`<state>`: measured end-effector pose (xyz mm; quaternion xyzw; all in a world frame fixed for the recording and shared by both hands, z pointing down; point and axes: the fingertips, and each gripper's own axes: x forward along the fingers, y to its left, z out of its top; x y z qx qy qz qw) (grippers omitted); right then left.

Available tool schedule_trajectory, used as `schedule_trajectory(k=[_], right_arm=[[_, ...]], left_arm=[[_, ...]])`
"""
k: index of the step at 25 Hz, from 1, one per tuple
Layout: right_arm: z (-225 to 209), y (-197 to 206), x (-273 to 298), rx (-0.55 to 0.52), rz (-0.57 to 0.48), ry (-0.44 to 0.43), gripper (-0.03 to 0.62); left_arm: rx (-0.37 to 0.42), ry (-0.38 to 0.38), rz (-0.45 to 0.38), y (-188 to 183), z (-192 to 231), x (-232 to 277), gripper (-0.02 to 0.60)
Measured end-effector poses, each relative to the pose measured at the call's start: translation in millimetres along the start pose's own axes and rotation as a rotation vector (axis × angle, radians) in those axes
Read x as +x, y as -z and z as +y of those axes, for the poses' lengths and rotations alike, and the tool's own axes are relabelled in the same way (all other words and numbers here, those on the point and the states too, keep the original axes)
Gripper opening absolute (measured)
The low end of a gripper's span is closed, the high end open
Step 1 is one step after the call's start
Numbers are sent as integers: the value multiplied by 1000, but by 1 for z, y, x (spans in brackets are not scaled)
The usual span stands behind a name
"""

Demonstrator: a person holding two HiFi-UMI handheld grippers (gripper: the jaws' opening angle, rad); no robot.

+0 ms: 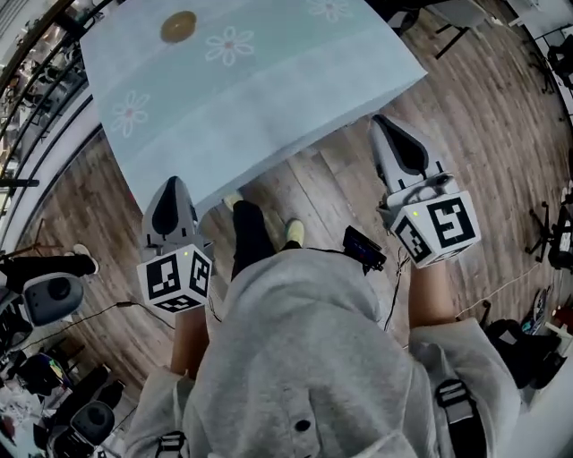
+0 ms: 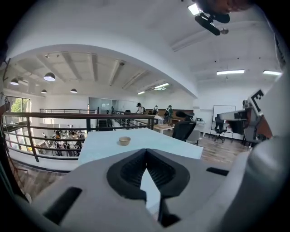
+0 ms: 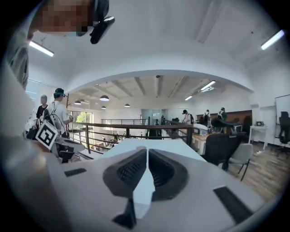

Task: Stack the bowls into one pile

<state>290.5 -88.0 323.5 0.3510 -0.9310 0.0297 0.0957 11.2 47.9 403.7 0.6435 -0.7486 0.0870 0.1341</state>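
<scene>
One small brown bowl (image 1: pixel 179 25) stands on the far left part of the table (image 1: pixel 269 89), which has a pale blue flowered cloth. In the left gripper view the bowl (image 2: pixel 124 140) sits alone, well beyond the jaws. My left gripper (image 1: pixel 172 183) hangs off the table's near corner, above the floor, shut with nothing in it. My right gripper (image 1: pixel 381 121) is by the table's right edge, also shut and empty. In both gripper views the jaws meet at their tips, left gripper (image 2: pixel 146 152) and right gripper (image 3: pixel 147 149). I see no other bowl.
Wooden floor (image 1: pixel 340 192) lies between me and the table. A railing (image 2: pixel 68 118) runs along the left, past the table. Office chairs (image 3: pixel 224 147) and desks stand to the right, with people far back. Gear and cables lie on the floor at lower left (image 1: pixel 49 300).
</scene>
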Motion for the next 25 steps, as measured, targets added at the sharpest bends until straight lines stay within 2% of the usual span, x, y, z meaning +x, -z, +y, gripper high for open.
schedule_trajectory(k=[4,8,13,25], right_arm=[[9,36,-20,31,6,30,34],[15,32,-31,42,-31,2,34],[21,25,-49,46,-85,18,34],[43,22,-34,40,-80,12,34]], left_arm=[[0,17,-2,8,-32,-16,17],[19,25,-13,6,-47,-23,17],[54,51,-48,-6,-65,-33,17],[59,81,-72,-15,-56,-30,17]])
